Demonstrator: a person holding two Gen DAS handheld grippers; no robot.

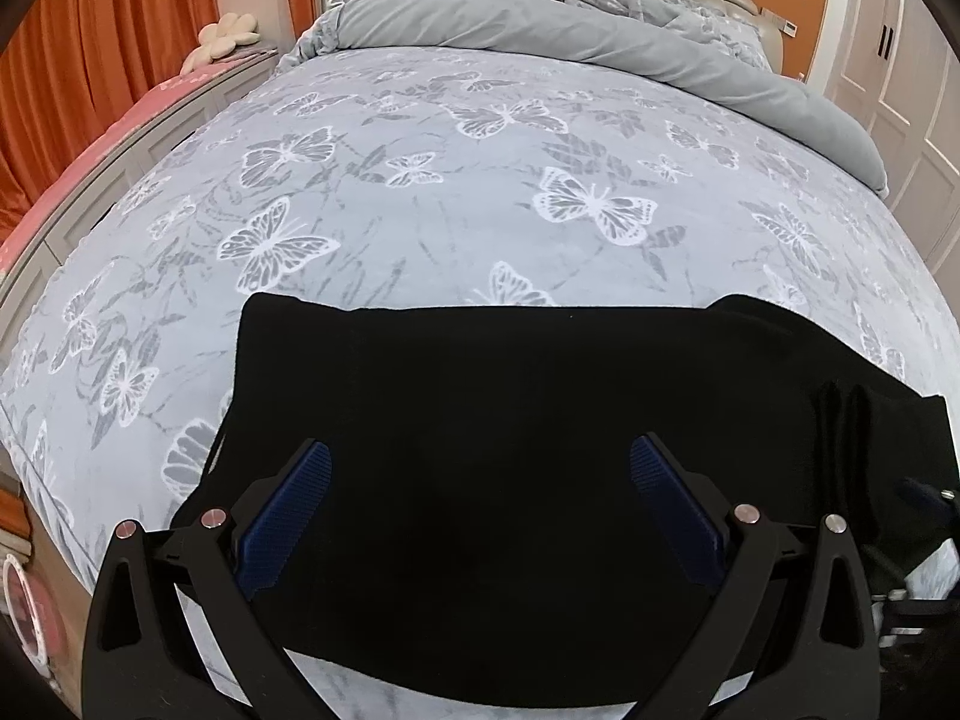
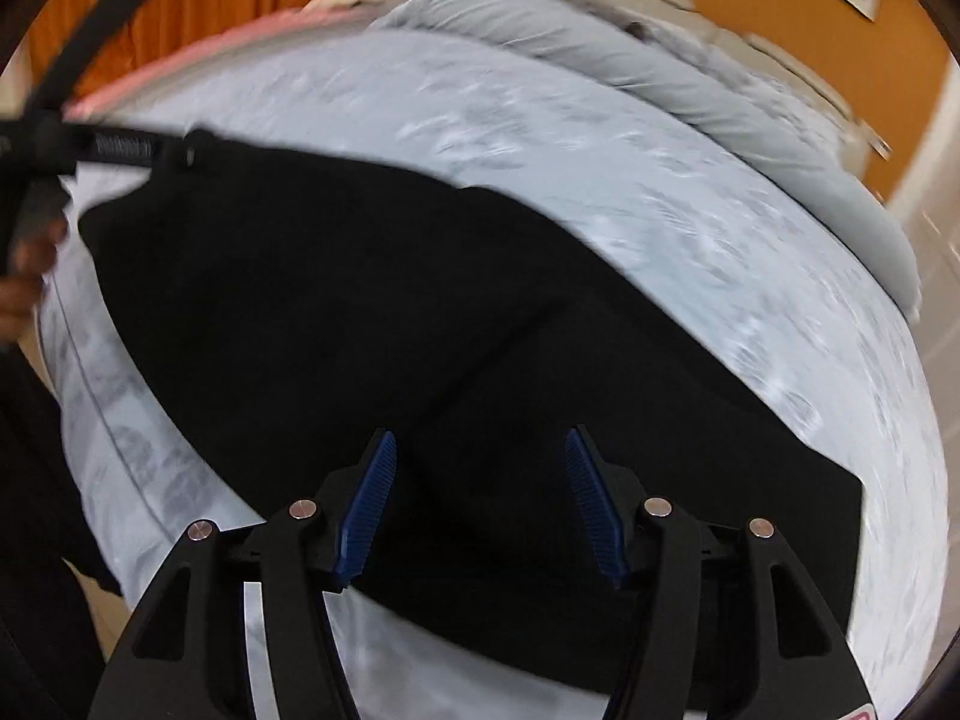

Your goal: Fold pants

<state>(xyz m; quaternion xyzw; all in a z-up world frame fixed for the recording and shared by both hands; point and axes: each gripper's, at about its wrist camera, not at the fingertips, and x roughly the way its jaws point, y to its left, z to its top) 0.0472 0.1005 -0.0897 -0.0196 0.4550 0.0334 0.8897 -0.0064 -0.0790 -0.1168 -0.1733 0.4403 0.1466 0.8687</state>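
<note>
The black pants lie flat as a wide folded band across the near part of the bed. My left gripper is open and empty, its blue pads hovering over the pants near their near edge. The pants also show in the right wrist view, stretching from upper left to lower right. My right gripper is open and empty above their right part. The left gripper body and the hand holding it show at the far left of the right wrist view, which is blurred.
The bed has a light blue butterfly-print cover. A grey duvet is bunched near the headboard. A pink-topped bench and orange curtains stand left. White wardrobe doors stand right.
</note>
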